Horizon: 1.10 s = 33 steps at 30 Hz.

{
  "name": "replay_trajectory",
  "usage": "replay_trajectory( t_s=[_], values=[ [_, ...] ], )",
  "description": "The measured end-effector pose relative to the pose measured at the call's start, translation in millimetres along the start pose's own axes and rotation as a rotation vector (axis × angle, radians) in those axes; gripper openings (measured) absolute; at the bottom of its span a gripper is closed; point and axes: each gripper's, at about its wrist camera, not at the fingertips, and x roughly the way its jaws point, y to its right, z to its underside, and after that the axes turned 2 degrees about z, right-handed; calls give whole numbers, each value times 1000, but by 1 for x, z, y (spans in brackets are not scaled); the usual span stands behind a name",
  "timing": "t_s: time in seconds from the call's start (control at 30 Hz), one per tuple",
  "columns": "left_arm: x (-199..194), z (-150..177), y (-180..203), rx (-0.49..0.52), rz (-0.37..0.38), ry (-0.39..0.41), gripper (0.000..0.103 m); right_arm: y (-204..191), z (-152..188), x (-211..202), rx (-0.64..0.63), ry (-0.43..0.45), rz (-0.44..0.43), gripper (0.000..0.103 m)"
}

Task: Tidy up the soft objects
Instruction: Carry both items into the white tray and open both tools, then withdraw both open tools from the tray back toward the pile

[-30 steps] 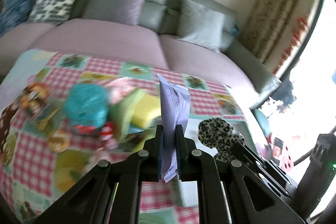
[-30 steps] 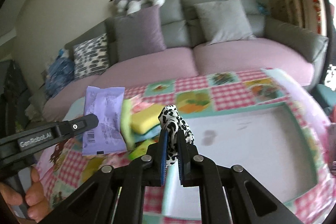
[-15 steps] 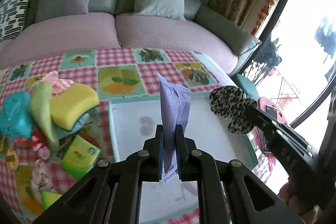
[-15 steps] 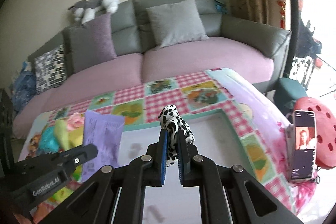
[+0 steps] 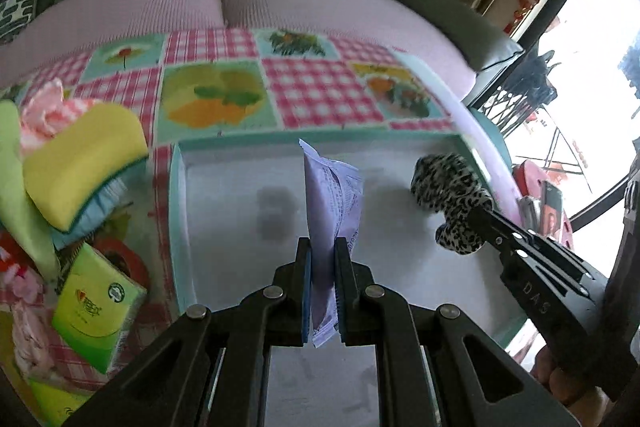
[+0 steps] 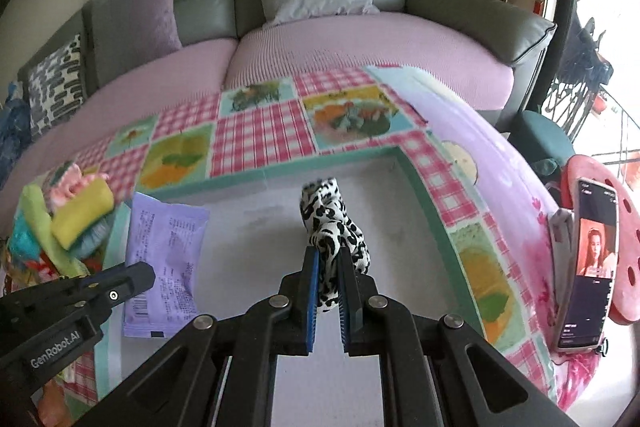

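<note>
My left gripper [image 5: 322, 247] is shut on a flat purple packet [image 5: 332, 203], held edge-on above the white tray [image 5: 176, 211]. In the right wrist view the same purple packet [image 6: 166, 259] hangs from the left gripper [image 6: 136, 277] over the tray's left side. My right gripper [image 6: 328, 255] is shut on a black-and-white spotted fabric piece [image 6: 330, 223], which hovers over the middle of the tray [image 6: 304, 169]. From the left wrist view that spotted fabric [image 5: 452, 199] and the right gripper [image 5: 486, 213] sit at the tray's right.
A heap of soft items lies left of the tray: a yellow sponge [image 5: 80, 163], a green tissue pack [image 5: 96, 307], pink cloth [image 5: 44, 111]. A pink-cushioned sofa [image 6: 360, 39] runs behind the checked tablecloth [image 6: 260, 135]. A phone [image 6: 588, 267] leans on a red stool at the right.
Both grippers swung right and downward, away from the heap of soft items, and now hang over the white tray with their loads still held.
</note>
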Motion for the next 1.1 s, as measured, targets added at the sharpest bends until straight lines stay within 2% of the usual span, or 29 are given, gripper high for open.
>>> replay_trajectory(
  t_s=[0.23, 0.47, 0.53, 0.6, 0.73, 0.8, 0.87, 0.93, 1.0, 1.07, 1.1],
  values=[
    [5, 2, -10, -26, 18, -8, 11, -7, 6, 10, -26, -34, 1, 10],
    [-7, 0, -2, 13, -43, -10, 13, -7, 4, 2, -11, -41, 4, 13],
    [-11, -1, 1, 22, -44, -16, 19, -7, 3, 2, -14, -55, 4, 17],
    [-16, -3, 3, 27, -58, -17, 32, -8, 3, -1, -14, -60, 5, 18],
    [-27, -3, 5, 34, -88, -11, 39, -9, 4, -6, -16, -74, 8, 23],
    [-32, -4, 4, 32, -104, -11, 54, -9, 4, -8, -13, -85, 8, 32],
    [-35, -5, 3, 32, -127, -8, 65, -10, 6, -9, -13, -97, 2, 36],
    [-40, -7, 2, 44, -170, -2, 69, -12, 8, -10, -16, -110, -3, 42],
    [-44, -9, -1, 55, -217, 6, 79, -15, 10, -11, -18, -124, -11, 52],
    [-50, -12, -5, 61, -272, 27, 85, -17, 12, -13, -22, -134, -26, 53],
    [-52, -14, -7, 63, -287, 41, 87, -18, 12, -14, -23, -137, -29, 56]
  ],
)
